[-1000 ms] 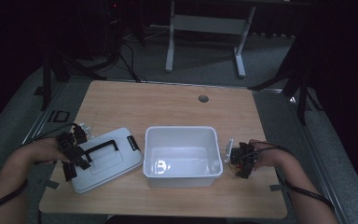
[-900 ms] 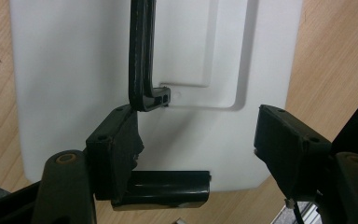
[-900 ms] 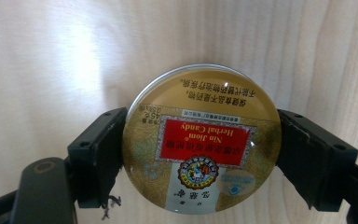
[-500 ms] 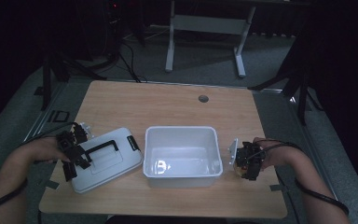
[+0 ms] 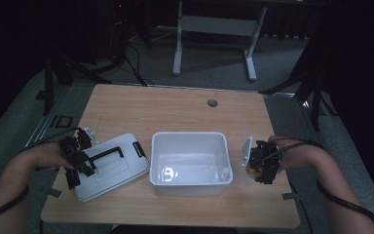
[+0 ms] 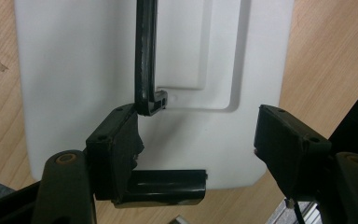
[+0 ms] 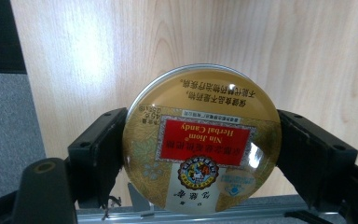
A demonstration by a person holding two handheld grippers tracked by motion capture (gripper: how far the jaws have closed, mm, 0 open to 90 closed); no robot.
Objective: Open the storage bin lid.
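Observation:
A white lid (image 5: 109, 168) with a black handle (image 5: 106, 155) lies flat on the wooden table (image 5: 175, 112), left of an open white bin (image 5: 191, 163). My left gripper (image 5: 80, 163) hovers over the lid's left end. In the left gripper view its jaws (image 6: 200, 135) stand apart over the lid (image 6: 74, 70), the left one touching the end of the handle (image 6: 144, 56). My right gripper (image 5: 259, 166) is to the right of the bin, shut on a round gold candy tin (image 5: 249, 170). The tin (image 7: 200, 140), which has a red label, sits squeezed between both pads above the table.
The bin looks empty inside. A round cable hole (image 5: 212, 103) sits near the table's far edge. A black latch (image 6: 163, 186) sticks out at the lid's near end. A metal rail (image 5: 53, 122) runs along the table's left side, and a desk frame (image 5: 214, 29) stands behind.
My right gripper has risen from the table with the tin in it. The left gripper and the lid have stayed where they were.

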